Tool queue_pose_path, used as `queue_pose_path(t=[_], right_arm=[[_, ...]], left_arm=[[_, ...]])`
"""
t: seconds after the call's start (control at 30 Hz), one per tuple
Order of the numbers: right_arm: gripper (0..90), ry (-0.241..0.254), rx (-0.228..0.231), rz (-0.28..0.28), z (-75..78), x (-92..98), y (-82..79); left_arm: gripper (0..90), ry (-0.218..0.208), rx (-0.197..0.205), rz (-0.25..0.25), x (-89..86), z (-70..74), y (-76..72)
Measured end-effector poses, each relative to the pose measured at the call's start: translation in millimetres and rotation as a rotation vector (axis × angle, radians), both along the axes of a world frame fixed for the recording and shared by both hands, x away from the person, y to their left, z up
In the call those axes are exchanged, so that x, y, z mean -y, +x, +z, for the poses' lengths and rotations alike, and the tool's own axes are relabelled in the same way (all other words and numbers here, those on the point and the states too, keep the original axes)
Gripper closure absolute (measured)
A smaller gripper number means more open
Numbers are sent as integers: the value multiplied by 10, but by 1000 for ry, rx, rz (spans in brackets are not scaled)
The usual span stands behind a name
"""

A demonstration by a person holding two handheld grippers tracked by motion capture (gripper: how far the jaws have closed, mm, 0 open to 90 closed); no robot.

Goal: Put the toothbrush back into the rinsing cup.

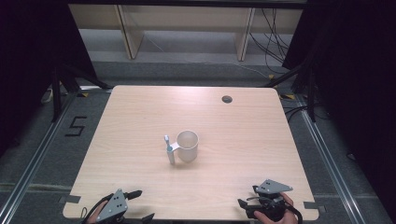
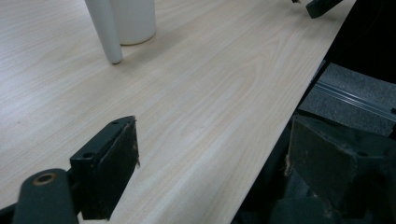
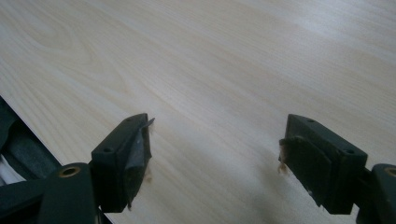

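— Both tools are seen at the near edge of the pale wooden worktop (image 1: 140,116). How are they held?

— Each one is held low by a hand. Left tool (image 1: 140,205): its black jaws are set wide apart, and nothing is gripped between them. One jaw is seen over the wood in the left gripper view, the other past the worktop edge. Right tool (image 1: 245,203): its jaws are also spread apart, with bare wood between them.

— Where is the cup placed?

— A white plastic cup (image 1: 187,145) is stood upright near the middle of the worktop, well apart from both tools. A white toothbrush with a small blue-green head (image 1: 169,149) is leaned against the left side of the cup, head up, with its lower end on the wood. In the left gripper view, the bottom of the cup (image 2: 135,21) and the toothbrush handle (image 2: 106,30) are seen at the top, touching each other.

— Is something else noticed on the worktop?

— A small round cable hole (image 1: 227,99) is found near the far edge.
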State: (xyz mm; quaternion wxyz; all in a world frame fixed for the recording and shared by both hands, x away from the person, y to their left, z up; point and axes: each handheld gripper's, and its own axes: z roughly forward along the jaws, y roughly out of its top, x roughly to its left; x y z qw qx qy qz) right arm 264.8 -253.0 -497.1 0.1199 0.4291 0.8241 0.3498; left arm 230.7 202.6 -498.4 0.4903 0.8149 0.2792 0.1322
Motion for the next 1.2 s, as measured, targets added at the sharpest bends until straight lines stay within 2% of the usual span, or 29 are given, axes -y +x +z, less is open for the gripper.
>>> queue_pose_path(t=[0.03,0.07,0.1,0.13,0.17,0.23,0.33,0.37,0.4,0.43,0.57,0.63,0.7,0.73,0.77,0.8,0.83,0.87,0.9,0.97,1.0,1.03,1.07,1.1,1.13,1.17,1.2], right_arm=[[243,-16,39,28,-7,18,26],[243,2,10,28,1,13,25],[242,-13,9,24,12,15,19],[242,2,-7,10,6,1,8],[242,-15,11,11,-2,5,10],[242,-2,1,1,9,-1,3],[241,-16,9,11,-1,4,10],[241,-15,4,12,1,2,5],[241,-8,0,8,7,-1,2],[241,-6,-2,5,9,-3,2],[241,-13,1,10,0,-2,0],[241,-11,-8,1,11,-9,-3],[240,-20,11,13,5,-4,6],[241,-16,-5,5,9,-11,-3],[241,-16,14,15,6,-6,8],[240,-15,6,21,5,-4,12],[240,-33,29,36,-6,8,23],[239,-30,26,31,-7,5,18],[240,-31,32,33,-8,8,21],[240,-21,5,18,6,-3,10],[240,-33,28,34,-6,8,22],[239,-31,27,31,-7,5,19],[239,-33,24,33,-4,7,19],[240,-18,0,20,7,-3,9],[240,-15,-1,19,6,-4,9],[239,-31,22,31,-2,5,19],[239,-33,24,33,-5,7,20]], left_arm=[[154,14,2,-5,1,-2,-9],[154,37,1,-8,3,0,-22],[154,45,2,-14,12,-6,-34],[154,42,6,-16,29,-15,-48],[154,47,-6,-31,35,-17,-63],[154,74,-13,-57,55,-29,-93],[155,105,-9,-83,103,-45,-145],[155,126,5,-86,121,-51,-157],[155,135,-2,-101,127,-49,-166],[155,138,4,-98,145,-60,-181],[155,196,9,-107,156,-80,-172],[156,203,5,-113,147,-91,-165],[156,256,11,-120,117,-74,-143],[155,247,6,-115,119,-77,-144],[155,257,13,-103,119,-83,-143],[155,254,10,-103,123,-87,-144],[156,246,2,-104,127,-92,-147],[155,262,-1,-116,117,-86,-137],[155,232,4,-101,131,-109,-147],[156,246,-7,-112,120,-96,-136],[155,222,-14,-104,130,-106,-144],[155,222,-16,-101,130,-105,-145],[156,239,-15,-104,122,-98,-139],[155,260,-12,-113,108,-90,-130],[155,241,-32,-102,117,-94,-141],[155,237,-25,-107,115,-97,-134],[155,230,-29,-105,114,-101,-130]])
